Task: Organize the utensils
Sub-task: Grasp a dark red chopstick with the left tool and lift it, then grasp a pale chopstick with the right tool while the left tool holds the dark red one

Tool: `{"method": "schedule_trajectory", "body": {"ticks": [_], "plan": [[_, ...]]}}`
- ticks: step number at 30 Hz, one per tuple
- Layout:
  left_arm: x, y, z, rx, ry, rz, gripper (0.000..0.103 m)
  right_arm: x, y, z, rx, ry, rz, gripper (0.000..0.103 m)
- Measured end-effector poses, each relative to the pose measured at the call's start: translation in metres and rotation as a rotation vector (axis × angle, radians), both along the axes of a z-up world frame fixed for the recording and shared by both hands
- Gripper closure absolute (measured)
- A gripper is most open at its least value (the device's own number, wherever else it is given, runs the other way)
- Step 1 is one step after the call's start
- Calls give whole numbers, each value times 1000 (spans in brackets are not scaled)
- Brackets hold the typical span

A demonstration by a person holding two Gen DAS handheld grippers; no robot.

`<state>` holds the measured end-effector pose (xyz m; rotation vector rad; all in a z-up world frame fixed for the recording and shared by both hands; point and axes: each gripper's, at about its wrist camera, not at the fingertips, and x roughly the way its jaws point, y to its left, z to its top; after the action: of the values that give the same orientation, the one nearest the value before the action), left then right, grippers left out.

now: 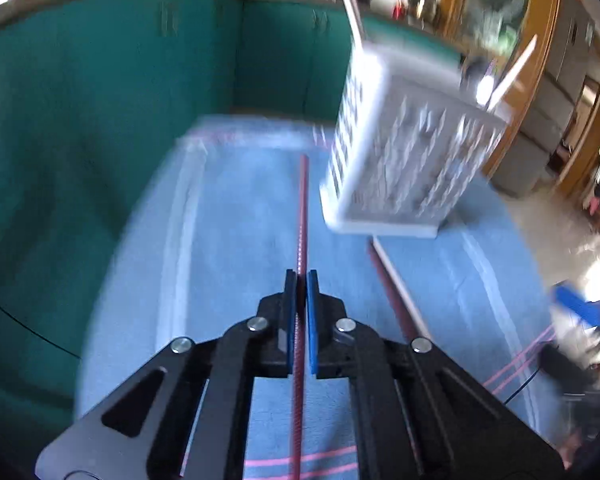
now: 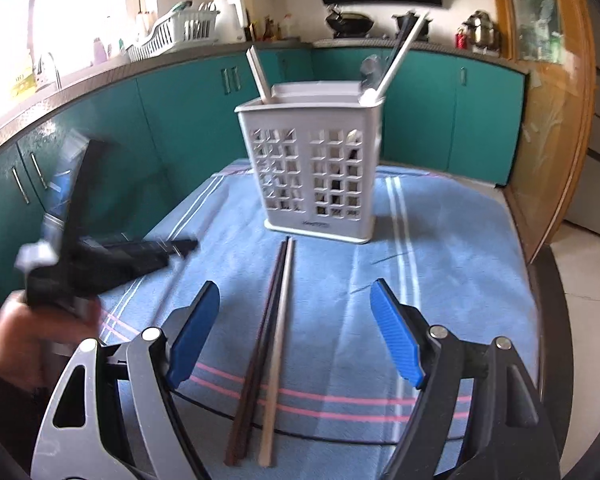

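Observation:
My left gripper is shut on a thin reddish chopstick, which runs straight out between the blue pads over the blue cloth. The white slotted utensil holder stands to its right. In the right wrist view the holder stands upright with pale chopsticks and a spoon in it. A dark chopstick and a pale chopstick lie side by side in front of the holder. My right gripper hangs open above this pair, touching neither. A hand carries the blurred left gripper at the left.
Teal cabinets line the far side under a counter holding a white dish rack, pots and bottles. A wooden door frame stands to the right. The cloth-covered table's edge drops to a pale floor on the right.

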<state>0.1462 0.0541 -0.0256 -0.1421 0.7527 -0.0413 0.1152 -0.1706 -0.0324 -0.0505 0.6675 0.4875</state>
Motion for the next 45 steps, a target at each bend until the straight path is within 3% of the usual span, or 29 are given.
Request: {"method": "schedule_trajectory", "body": {"ticks": [4,7,10,14,17,31,35,38,45], "plan": [[-23,23,35,-52,-125,-6,98,29,24,-8,-17,72,39,35],[-33,38,55,-40,-223,12,98,54,50,-14,-76,118,95,41],[-37,52,61,-82,-250,29,98,83,77,-21,-118,170,140,48],[-43,64,73,-65,-293,53,98,106,102,-33,-181,216,195,65],[-53,70,78,-69,-318,60,98,119,108,-41,-200,240,178,66],[-55,74,79,-89,-315,56,98,132,121,-63,-266,275,119,67],[-55,74,79,-90,-314,57,98,132,132,-63,-313,263,122,75],[-54,73,79,-88,-316,57,98,132,137,-62,-306,266,106,92],[-54,77,79,-93,-316,59,98,117,128,-53,-255,255,82,93]]}}
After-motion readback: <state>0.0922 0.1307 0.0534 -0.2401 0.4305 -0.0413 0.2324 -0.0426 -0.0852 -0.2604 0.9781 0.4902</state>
